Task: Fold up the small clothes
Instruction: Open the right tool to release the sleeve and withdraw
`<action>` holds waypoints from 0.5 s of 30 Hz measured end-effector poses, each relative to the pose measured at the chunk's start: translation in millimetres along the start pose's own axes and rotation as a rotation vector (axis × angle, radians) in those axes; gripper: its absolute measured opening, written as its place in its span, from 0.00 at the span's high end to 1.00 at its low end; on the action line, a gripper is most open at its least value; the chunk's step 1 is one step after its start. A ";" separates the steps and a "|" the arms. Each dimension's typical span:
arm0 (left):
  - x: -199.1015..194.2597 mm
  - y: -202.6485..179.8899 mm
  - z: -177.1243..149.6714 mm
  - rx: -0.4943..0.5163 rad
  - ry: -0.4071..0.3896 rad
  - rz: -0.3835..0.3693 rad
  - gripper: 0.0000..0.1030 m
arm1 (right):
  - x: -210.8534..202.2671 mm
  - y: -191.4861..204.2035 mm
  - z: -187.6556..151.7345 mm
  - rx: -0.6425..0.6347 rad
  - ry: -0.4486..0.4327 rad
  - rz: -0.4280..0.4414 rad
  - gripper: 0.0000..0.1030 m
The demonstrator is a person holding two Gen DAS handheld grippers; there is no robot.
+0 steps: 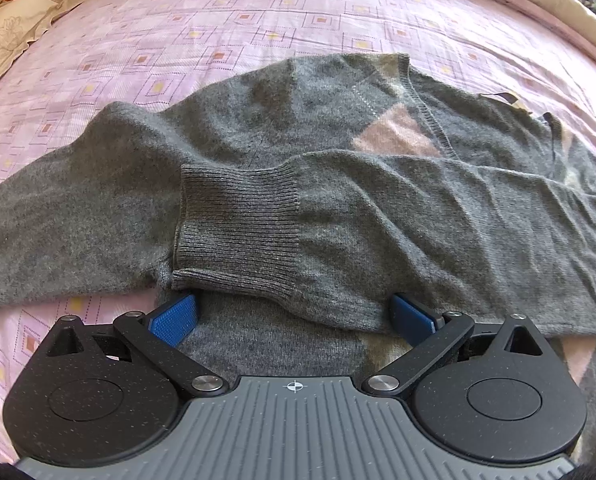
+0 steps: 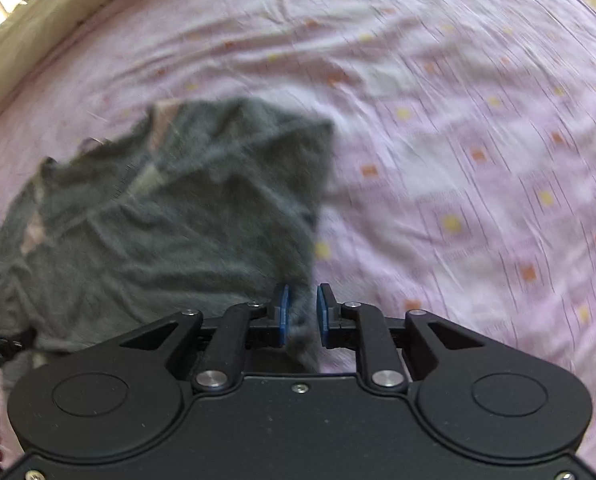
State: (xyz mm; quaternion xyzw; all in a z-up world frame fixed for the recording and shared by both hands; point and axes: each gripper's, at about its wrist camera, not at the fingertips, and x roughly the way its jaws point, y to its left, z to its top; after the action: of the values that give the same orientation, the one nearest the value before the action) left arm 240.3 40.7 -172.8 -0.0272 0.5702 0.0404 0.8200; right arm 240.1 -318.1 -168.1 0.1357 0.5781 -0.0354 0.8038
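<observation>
Grey argyle sweater [image 1: 257, 128], sleeve folded across

Soft, even daylight falls across the pink bedspread [image 1: 257, 32] in the left wrist view, which is sharp enough to show the knit of the gray sweater [image 1: 257, 128], with only faint shadows under its folds. The right wrist view is smeared by motion blur, the sweater [image 2: 157, 220] and the bedspread pattern around it streaked. Both views bow strongly toward darkened corners.
</observation>
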 end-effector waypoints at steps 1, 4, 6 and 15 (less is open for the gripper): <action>-1.5 1.6 -1.0 0.006 -0.002 -0.008 0.00 | -0.8 -3.0 -2.8 0.013 -0.023 -0.008 0.71; -9.5 11.6 -6.4 0.016 -0.014 -0.024 0.01 | -6.8 -2.7 -1.8 0.034 -0.037 -0.038 0.53; -19.5 25.5 -13.2 -0.003 -0.035 -0.031 0.01 | -16.0 3.0 -2.7 0.026 -0.072 -0.047 0.44; -58.9 158.9 -55.4 -0.266 -0.099 0.039 0.01 | -49.1 61.0 -32.6 -0.073 -0.147 -0.007 0.27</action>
State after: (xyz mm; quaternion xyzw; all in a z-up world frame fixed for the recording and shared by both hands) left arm 152.7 191.8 -136.6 -0.1225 0.5191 0.1328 0.8354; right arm 207.0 -256.0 -120.8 0.1012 0.5191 -0.0268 0.8483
